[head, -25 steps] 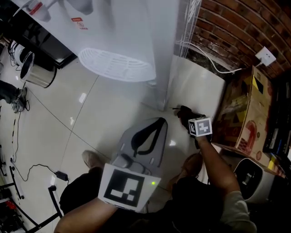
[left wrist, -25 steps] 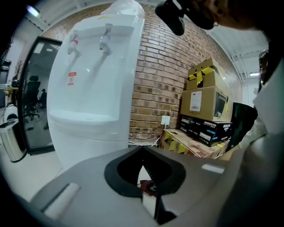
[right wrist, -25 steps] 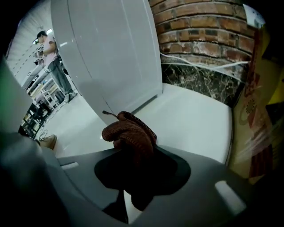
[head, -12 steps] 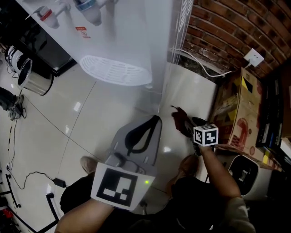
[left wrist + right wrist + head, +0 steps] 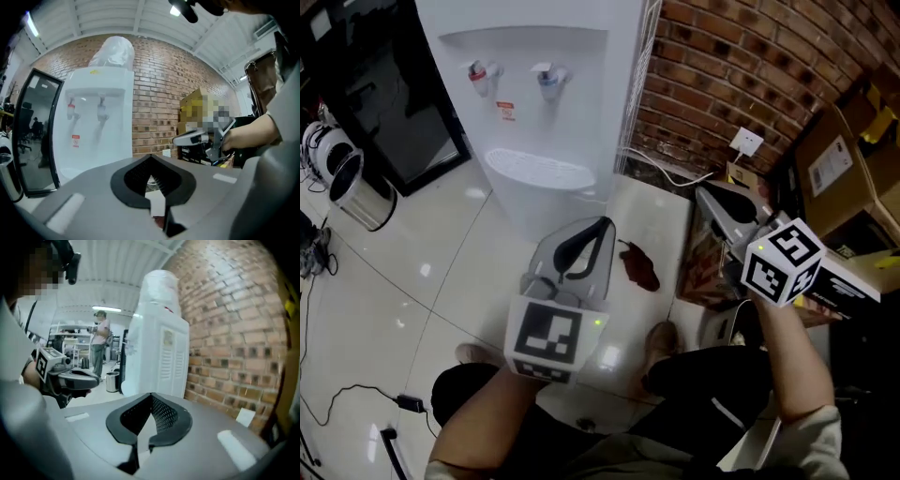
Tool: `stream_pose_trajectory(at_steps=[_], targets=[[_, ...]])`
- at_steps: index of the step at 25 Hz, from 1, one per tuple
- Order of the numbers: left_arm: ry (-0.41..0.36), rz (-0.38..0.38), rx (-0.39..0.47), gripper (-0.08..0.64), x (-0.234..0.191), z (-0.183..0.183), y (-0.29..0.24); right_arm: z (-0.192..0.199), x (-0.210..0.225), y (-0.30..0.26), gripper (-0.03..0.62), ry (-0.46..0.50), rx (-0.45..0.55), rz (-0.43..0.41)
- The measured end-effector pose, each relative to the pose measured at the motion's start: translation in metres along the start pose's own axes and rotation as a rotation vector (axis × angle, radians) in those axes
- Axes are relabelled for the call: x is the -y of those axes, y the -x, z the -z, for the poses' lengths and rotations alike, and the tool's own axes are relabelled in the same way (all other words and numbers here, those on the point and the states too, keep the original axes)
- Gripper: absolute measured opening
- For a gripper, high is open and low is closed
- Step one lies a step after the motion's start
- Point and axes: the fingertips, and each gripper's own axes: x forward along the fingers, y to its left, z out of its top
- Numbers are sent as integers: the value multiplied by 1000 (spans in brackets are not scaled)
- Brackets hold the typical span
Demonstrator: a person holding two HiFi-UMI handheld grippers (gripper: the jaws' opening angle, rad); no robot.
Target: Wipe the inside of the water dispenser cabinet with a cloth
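Floor tiles [image 5: 441,253], pale and glossy, carry the cloth [image 5: 639,267], a dark reddish-brown crumple lying just right of the foot of the water dispenser [image 5: 544,94] and near the brick wall [image 5: 722,66]. It touches neither gripper. The white dispenser stands upright with a red tap [image 5: 478,73] and a blue tap [image 5: 546,77] above a rounded drip tray [image 5: 539,169].

The left gripper [image 5: 605,223] is held roughly level, pointing at the dispenser's base, just left of the cloth. Its jaws are pressed fully together with nothing between them. The right gripper [image 5: 705,197] is raised at the right, pointing toward the wall beside the dispenser, above and to the right of the cloth. Its jaws have just been closing and now meet at the tips, also empty.

A wall socket [image 5: 748,142] sits low on the bricks, a cardboard box [image 5: 844,159] stands at the right edge, and a steel bin [image 5: 347,183] at the far left.
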Motion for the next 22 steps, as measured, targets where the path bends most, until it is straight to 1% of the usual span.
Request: stream_pose_trajectory(at_steps=[1,2,3,5,6,8,11,14,18,22], targets=[[-13,3,13,0,1,-6,6,-20,-12,13,14,46,27,22],[-20,8,24,0,2,-11,12,-37,-21,26,14,62,70,53],[-18,11,31,0,2,-16,17,-51,-27,38,14,49,123,86],[-4,10,38,0,3,-24,24,-62,-31,56,14,-32,211,146],[-3,4,39,0,3,-25,26,-56,-30,62,12,-79,232,170],[-11,-10,39,0,3,-26,29,-35,-25,70,12,-148,223,204],[-8,-19,29,0,6,-23,28,-15,-17,77,12,-194,191,236],[14,-22,9,0,7,-15,22,-10,-11,80,11,-196,181,270],[53,-22,-6,0,12,-10,13,-8,-16,78,11,-182,165,251],[29,-22,16,0,20,-15,4,-2,-15,73,11,-162,137,226]])
